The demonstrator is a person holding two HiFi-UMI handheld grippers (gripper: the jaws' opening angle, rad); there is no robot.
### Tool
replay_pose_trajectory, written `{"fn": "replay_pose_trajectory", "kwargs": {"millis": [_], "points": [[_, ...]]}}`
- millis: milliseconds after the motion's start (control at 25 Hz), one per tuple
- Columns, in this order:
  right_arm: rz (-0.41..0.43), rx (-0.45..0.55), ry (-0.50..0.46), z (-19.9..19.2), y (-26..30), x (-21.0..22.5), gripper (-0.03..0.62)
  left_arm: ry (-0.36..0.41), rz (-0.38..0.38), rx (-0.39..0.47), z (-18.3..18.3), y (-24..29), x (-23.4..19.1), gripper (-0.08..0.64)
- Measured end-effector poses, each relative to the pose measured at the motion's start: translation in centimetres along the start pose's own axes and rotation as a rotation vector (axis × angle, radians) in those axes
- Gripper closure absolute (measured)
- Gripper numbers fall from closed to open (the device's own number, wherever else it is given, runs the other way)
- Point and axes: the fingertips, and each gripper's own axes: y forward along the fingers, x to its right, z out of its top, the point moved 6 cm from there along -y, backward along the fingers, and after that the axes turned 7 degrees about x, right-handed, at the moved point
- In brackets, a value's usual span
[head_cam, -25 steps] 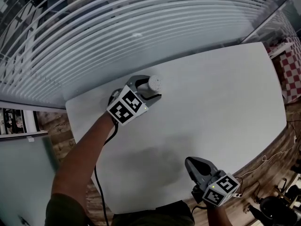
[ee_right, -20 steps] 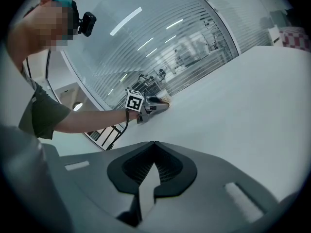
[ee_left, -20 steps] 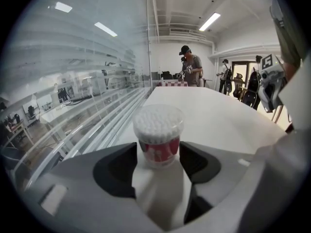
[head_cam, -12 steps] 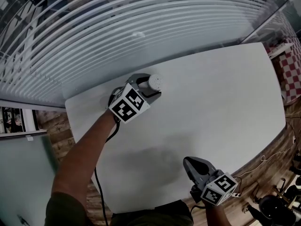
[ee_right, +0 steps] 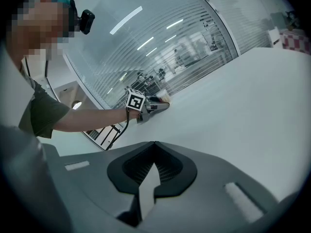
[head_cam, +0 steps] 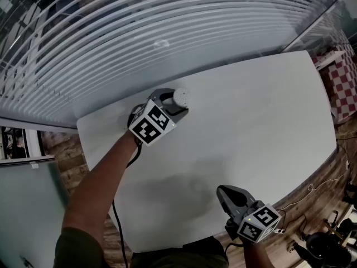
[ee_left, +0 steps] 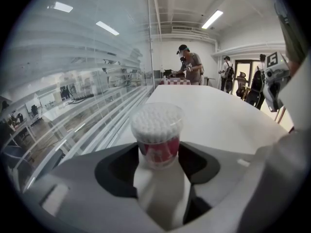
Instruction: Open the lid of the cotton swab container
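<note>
The cotton swab container [head_cam: 182, 97] is a small clear tub with a red label and a clear lid [ee_left: 157, 120]. It stands upright on the white table [head_cam: 256, 110] near the far left edge. My left gripper [head_cam: 177, 103] reaches around it; its jaws are closing, one on each side of the tub, right at its sides with no clear squeeze. In the left gripper view the container [ee_left: 157, 144] fills the gap between the jaws. My right gripper [head_cam: 224, 194] hovers at the table's near edge, shut and empty, its closed jaws pointing across the table [ee_right: 154, 147].
A glass wall with white blinds [head_cam: 139, 32] runs behind the table's far edge. A red-and-white checked surface [head_cam: 347, 85] lies past the right end. Several people [ee_left: 190, 66] stand far off in the room. Wooden floor [head_cam: 67, 149] shows at the left.
The left gripper has stayed around the container with hardly any shift. The right gripper has drifted slightly left along the near edge.
</note>
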Motion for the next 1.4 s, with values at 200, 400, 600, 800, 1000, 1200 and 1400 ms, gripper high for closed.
{"fn": "replay_pose_trajectory", "kwargs": {"millis": [200, 400, 600, 800, 1000, 1200, 1400], "points": [[0.008, 0.016, 0.005, 0.6, -0.1, -0.3, 0.583, 0.002, -0.004, 0.001, 0.2, -1.0, 0.4, 0.301], [0.016, 0.022, -0.016, 1.1, -0.1, -1.3, 0.583, -0.003, -0.007, 0.028, 0.6, -2.6, 0.6, 0.307], [0.018, 0.030, -0.032, 1.5, -0.6, -2.2, 0.583, -0.040, 0.013, 0.093, 1.1, -4.6, 1.2, 0.310], [0.019, 0.061, -0.080, 2.9, -1.2, -3.5, 0.583, -0.041, 0.038, 0.164, 3.0, -7.5, 2.3, 0.310], [0.031, 0.088, -0.117, 3.4, -1.6, -5.8, 0.583, -0.026, 0.068, 0.226, 5.3, -11.3, 4.2, 0.310], [0.055, 0.109, -0.145, 4.3, -1.7, -7.9, 0.583, -0.020, 0.094, 0.256, 7.8, -14.3, 5.2, 0.310], [0.071, 0.134, -0.167, 5.3, -2.4, -10.4, 0.583, -0.027, 0.107, 0.283, 9.4, -17.6, 6.6, 0.310]]}}
